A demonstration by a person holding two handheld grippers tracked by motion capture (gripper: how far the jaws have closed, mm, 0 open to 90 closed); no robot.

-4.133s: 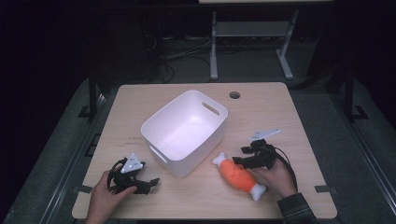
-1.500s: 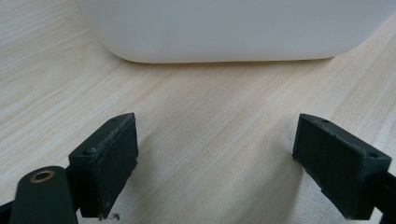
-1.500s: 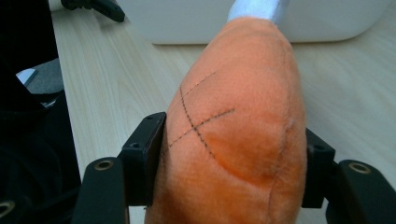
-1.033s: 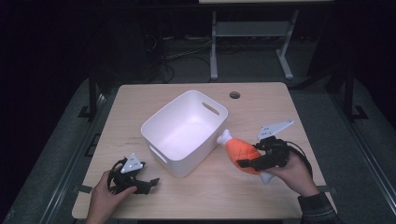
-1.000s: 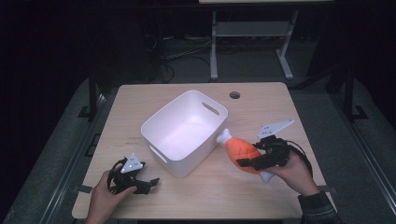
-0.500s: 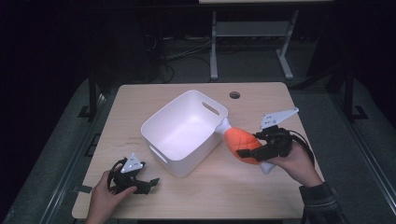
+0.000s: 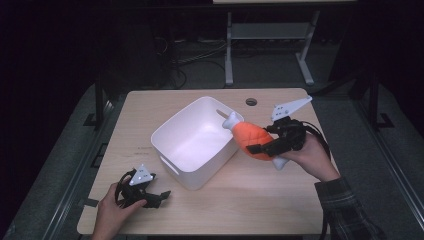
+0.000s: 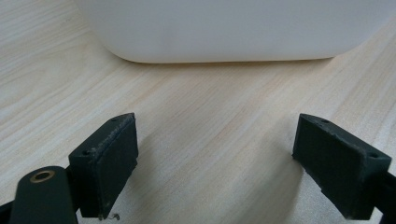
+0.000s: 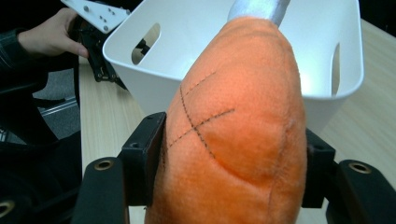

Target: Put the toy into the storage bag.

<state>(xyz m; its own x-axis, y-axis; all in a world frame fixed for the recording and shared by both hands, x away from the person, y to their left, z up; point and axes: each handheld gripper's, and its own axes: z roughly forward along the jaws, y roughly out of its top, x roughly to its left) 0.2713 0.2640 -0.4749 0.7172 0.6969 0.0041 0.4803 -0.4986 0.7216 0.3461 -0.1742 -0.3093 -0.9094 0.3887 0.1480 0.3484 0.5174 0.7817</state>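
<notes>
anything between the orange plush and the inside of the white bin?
Nothing visible. The right tool holds the orange plush in the air beside the white bin, its white tip at the near rim. The bin's interior looks empty. The left tool rests open on the table, apart.

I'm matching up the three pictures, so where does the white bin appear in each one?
High view: the bin sits mid-table, left of the plush toy in the right gripper.
Left gripper view: its rounded wall spans the top, beyond the open jaws.
Right gripper view: it stands behind the toy, upper half, opening toward the camera.
Shared landmark: the light wood table.
</notes>
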